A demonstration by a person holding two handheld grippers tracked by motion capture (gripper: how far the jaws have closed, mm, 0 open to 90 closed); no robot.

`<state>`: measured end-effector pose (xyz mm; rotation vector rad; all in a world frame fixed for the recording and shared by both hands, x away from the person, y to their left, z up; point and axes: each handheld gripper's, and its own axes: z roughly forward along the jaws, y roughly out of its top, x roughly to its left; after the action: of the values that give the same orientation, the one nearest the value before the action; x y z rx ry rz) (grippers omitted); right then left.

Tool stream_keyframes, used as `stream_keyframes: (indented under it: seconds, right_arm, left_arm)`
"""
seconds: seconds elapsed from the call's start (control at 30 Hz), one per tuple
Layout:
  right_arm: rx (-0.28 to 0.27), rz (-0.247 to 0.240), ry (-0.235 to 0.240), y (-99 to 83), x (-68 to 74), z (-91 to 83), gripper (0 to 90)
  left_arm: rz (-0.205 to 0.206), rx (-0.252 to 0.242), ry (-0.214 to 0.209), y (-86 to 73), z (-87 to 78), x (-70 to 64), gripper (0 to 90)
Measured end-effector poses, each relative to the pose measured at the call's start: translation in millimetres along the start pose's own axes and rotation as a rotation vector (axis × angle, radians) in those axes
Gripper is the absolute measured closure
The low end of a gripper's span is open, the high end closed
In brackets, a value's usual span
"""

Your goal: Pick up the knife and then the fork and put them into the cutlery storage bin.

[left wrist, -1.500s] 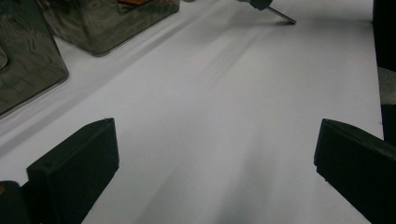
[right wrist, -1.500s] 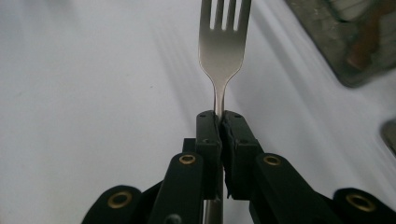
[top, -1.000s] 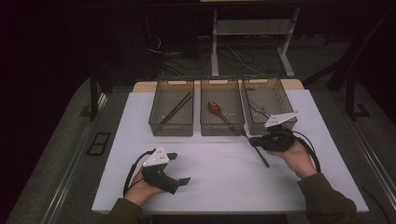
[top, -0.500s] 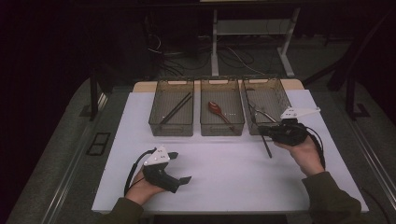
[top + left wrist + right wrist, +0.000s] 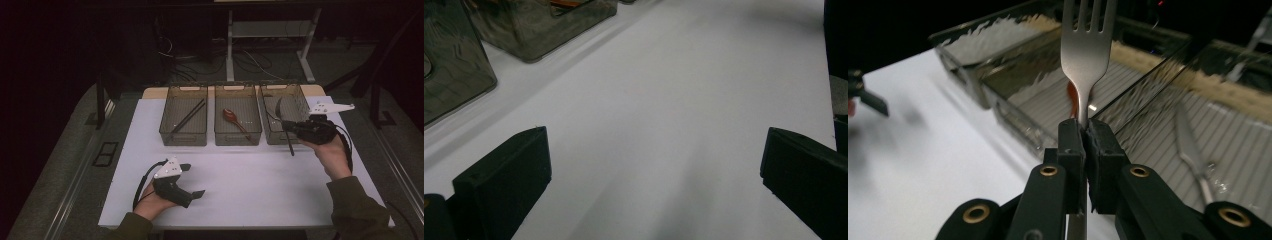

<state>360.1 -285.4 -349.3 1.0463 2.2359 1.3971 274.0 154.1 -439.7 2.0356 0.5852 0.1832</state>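
My right gripper (image 5: 289,126) is shut on a silver fork (image 5: 280,109), gripped at its neck and held over the near edge of the right-hand bin (image 5: 301,102). In the right gripper view the fork (image 5: 1087,45) stands tines up from the shut gripper (image 5: 1084,140). A knife (image 5: 1190,145) lies in that right-hand bin. The middle bin (image 5: 238,137) holds a red spoon (image 5: 231,117). Dark chopsticks (image 5: 187,117) lie in the left bin (image 5: 183,138). My left gripper (image 5: 194,180) rests open on the white table near the front; its view shows the gripper (image 5: 654,165) with bare table between the jaws.
The three clear bins stand in a row at the back of the white tabletop (image 5: 250,185). The fork's handle (image 5: 291,147) hangs down in front of the right bin. Beyond the table are a dark floor, cables and a stand (image 5: 230,45).
My right gripper has carried the fork to the right and back, from in front of the middle and right bins to the right bin's near edge. The left gripper has not moved.
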Motion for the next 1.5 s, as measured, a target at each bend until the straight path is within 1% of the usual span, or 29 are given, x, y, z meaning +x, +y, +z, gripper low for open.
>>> stream_keyframes:
  seconds: [0.13, 0.23, 0.47, 0.6, 0.7, 0.73, 0.8, 0.9, 0.93, 1.0, 1.1, 1.23, 1.33, 1.43, 1.47, 1.5]
  right_arm:
    - [-0.025, 0.002, -0.021, 12.0, -7.5, -1.4, 84.5]
    - [-0.042, 0.001, -0.038, 22.0, -14.1, -1.4, 84.5]
    - [-0.073, 0.001, -0.104, 42.9, -33.2, 2.7, 84.5]
    - [-0.078, 0.001, -0.149, 48.4, -47.2, 7.1, 84.5]
    - [-0.067, 0.009, -0.186, 47.5, -58.7, 11.6, 84.4]
    - [-0.058, 0.008, -0.197, 46.2, -62.7, 13.3, 84.5]
    - [-0.037, 0.023, -0.217, 41.8, -70.9, 17.4, 84.4]
    - [0.01, 0.051, -0.223, 33.4, -80.7, 23.8, 84.5]
    - [0.03, 0.051, -0.23, 30.2, -83.7, 26.2, 84.5]
    - [0.065, 0.055, -0.232, 25.6, -87.2, 29.1, 84.5]
    - [0.101, 0.07, -0.235, 18.6, -91.0, 32.3, 84.5]
    - [0.16, 0.074, -0.244, 10.0, -94.1, 36.6, 84.4]
    - [0.196, 0.084, -0.238, 3.6, -97.4, 39.1, 84.4]
    - [0.242, 0.073, -0.248, -0.4, -100.0, 42.0, 84.4]
    - [0.254, 0.079, -0.246, -1.4, -100.3, 43.0, 84.4]
    - [0.26, 0.074, -0.245, -2.3, -100.9, 43.9, 84.4]
  left_arm:
    - [0.004, 0.001, -0.001, 0.2, -1.3, 0.0, 0.0]
    - [-0.003, -0.006, 0.001, 0.0, -1.3, 0.2, 0.0]
    - [0.0, -0.005, -0.001, 0.2, -1.4, 0.3, 0.0]
    - [0.0, -0.006, -0.001, 0.2, -1.6, 0.2, 0.0]
    - [0.002, -0.004, -0.002, 0.3, -2.0, 0.3, 0.0]
    - [0.002, -0.004, -0.002, 0.3, -2.0, 0.3, 0.0]
    - [0.003, -0.004, -0.003, 0.4, -1.8, 0.3, 0.0]
    - [0.005, -0.005, -0.004, 0.5, -1.9, 0.0, 0.0]
    - [0.006, -0.005, -0.004, 0.5, -1.9, 0.1, 0.0]
    - [0.002, -0.004, -0.002, 0.4, -2.0, 0.4, 0.0]
    - [0.005, -0.004, -0.004, 0.5, -1.9, 0.1, 0.0]
    - [0.005, -0.006, -0.004, 0.5, -1.9, -0.2, 0.0]
    - [0.004, -0.004, -0.004, 0.5, -1.7, -0.2, 0.0]
    - [0.005, -0.004, -0.004, 0.5, -1.5, -0.4, 0.0]
    - [0.004, -0.004, -0.004, 0.5, -1.5, -0.5, 0.0]
    - [0.004, -0.004, -0.004, 0.5, -1.5, -0.4, 0.0]
